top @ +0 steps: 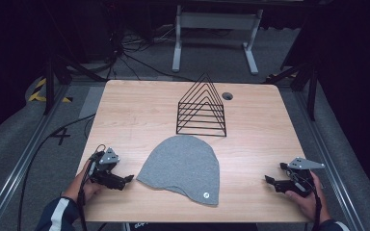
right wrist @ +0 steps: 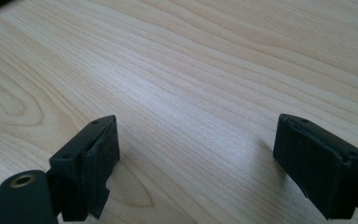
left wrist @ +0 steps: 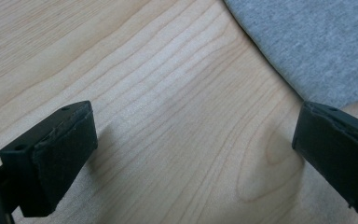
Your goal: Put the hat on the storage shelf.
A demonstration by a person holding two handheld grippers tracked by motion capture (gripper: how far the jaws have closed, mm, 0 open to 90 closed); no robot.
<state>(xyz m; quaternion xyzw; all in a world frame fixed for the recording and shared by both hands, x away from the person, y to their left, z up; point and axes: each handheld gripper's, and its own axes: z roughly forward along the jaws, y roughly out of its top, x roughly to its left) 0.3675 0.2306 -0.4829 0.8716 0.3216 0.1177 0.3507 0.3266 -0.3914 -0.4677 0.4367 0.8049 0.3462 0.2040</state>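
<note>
A grey beanie [top: 183, 168] lies flat on the wooden table [top: 139, 110], its edge also in the upper right of the left gripper view [left wrist: 317, 42]. My left gripper [top: 127, 179] rests low at the near left, just beside the hat's left edge, jaws wide apart with bare wood between them [left wrist: 193, 149]. At the near right my right gripper [top: 268, 179] is held by a hand, pointing toward the hat from well away. Its jaws stand open over bare table [right wrist: 196, 154].
A black wire rack [top: 202, 108] of triangular frames stands behind the hat, with a round cable hole [top: 227, 96] to its right. Cables and a white desk frame [top: 217, 29] lie on the floor beyond the table.
</note>
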